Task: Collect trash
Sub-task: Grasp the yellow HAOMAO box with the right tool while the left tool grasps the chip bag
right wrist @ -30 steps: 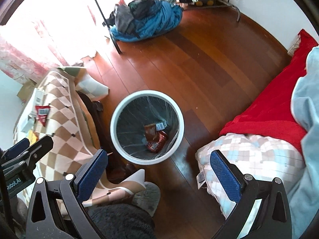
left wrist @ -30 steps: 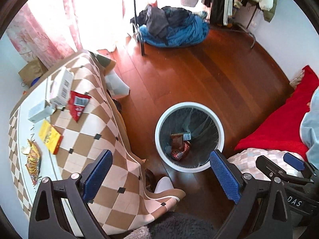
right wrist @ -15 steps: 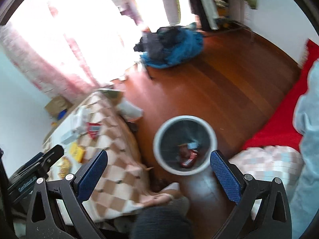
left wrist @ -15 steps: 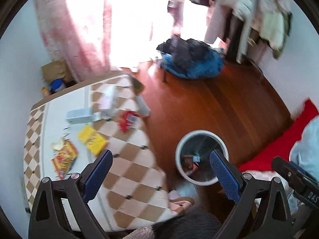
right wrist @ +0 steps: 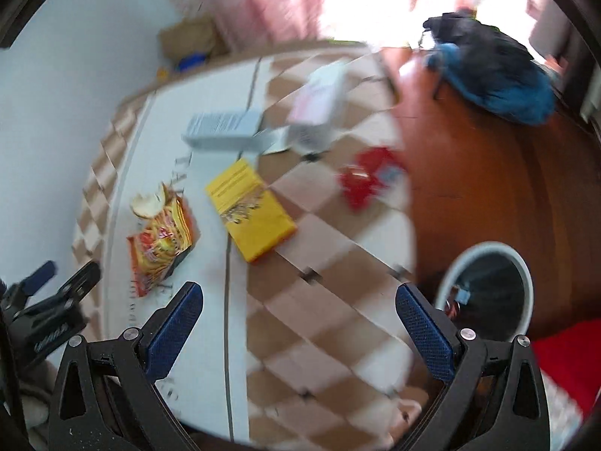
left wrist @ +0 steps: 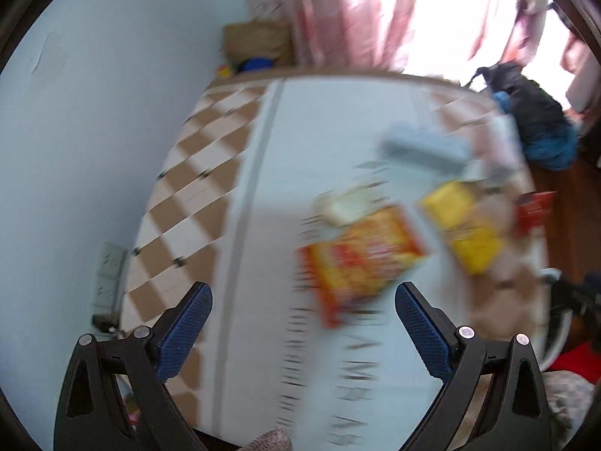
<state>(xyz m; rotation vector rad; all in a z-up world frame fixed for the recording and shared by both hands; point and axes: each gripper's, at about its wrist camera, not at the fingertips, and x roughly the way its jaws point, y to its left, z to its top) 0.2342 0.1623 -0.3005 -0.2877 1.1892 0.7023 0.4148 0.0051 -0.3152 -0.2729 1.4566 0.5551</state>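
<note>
Trash lies on a checked tablecloth (right wrist: 330,263): an orange snack bag (left wrist: 360,251) (right wrist: 161,240), a yellow packet (left wrist: 460,221) (right wrist: 249,208), a red wrapper (left wrist: 533,206) (right wrist: 366,178) and two pale boxes (right wrist: 223,129) (right wrist: 319,109). My left gripper (left wrist: 303,323) is open above the table, with the orange bag just ahead between its fingers. My right gripper (right wrist: 300,323) is open and empty over the table's near edge. A white-rimmed bin (right wrist: 488,289) with wrappers inside stands on the floor to the right. Both views are motion-blurred.
A pile of blue and dark clothes (right wrist: 492,79) lies on the wooden floor (right wrist: 488,173). A pink curtain (left wrist: 338,11) and a brown bag (left wrist: 255,41) are behind the table. A red cloth (right wrist: 563,353) is at the lower right. The left gripper's body (right wrist: 41,319) shows at the left edge.
Both grippers have swung left and up, from over the bin to over the table. The orange bag now sits ahead of the left gripper. Both stayed open.
</note>
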